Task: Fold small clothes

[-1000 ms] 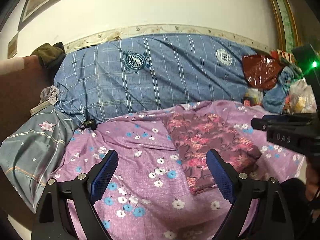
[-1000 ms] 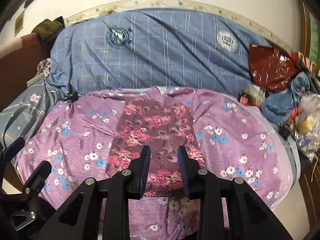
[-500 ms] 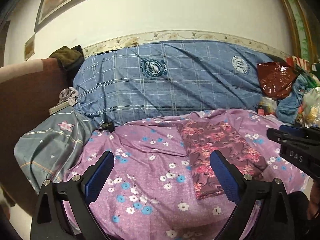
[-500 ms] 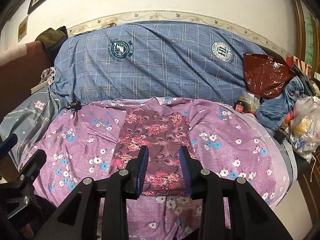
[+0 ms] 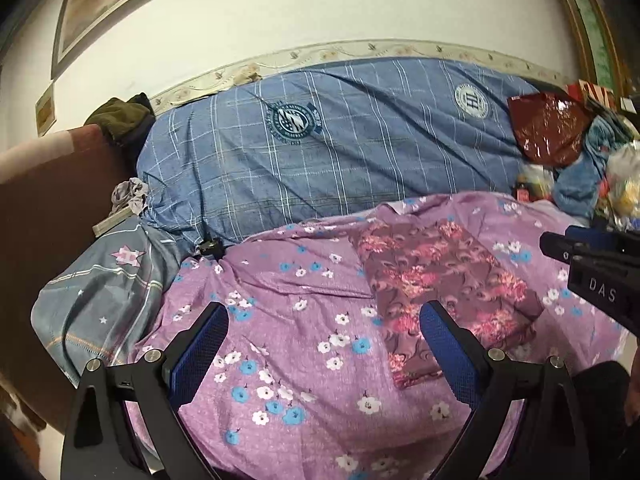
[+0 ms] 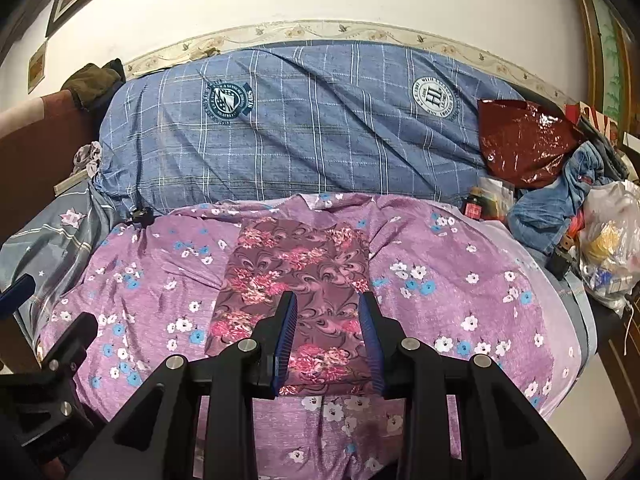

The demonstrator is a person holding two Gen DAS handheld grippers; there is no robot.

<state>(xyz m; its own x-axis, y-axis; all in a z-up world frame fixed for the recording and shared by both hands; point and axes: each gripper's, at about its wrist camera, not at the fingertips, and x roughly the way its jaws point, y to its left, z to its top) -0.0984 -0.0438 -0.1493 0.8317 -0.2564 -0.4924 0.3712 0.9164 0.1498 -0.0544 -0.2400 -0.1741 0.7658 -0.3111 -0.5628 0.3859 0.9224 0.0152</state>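
One maroon floral cloth garment [image 6: 296, 280] lying folded into flat rectangle on purple flowered bedspread [image 6: 460, 280]. Hovering left hand-held gripper [image 5: 324, 344] wide, empty; right hand-held gripper [image 6: 328, 336] narrow, empty, above near edge. Folding looking nearly finished, maybe tidying remaining.

Maroon floral garment [image 6: 296, 280] lies folded flat (a neat rectangle) on bedspread [image 6: 460, 300].

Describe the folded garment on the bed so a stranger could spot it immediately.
Find the big blue plaid pillow along the wall; in front lies a purple sheet dotted with small flowers. The folded garment is the maroon rectangle on it, distinguished by darker swirls and pink blossoms.
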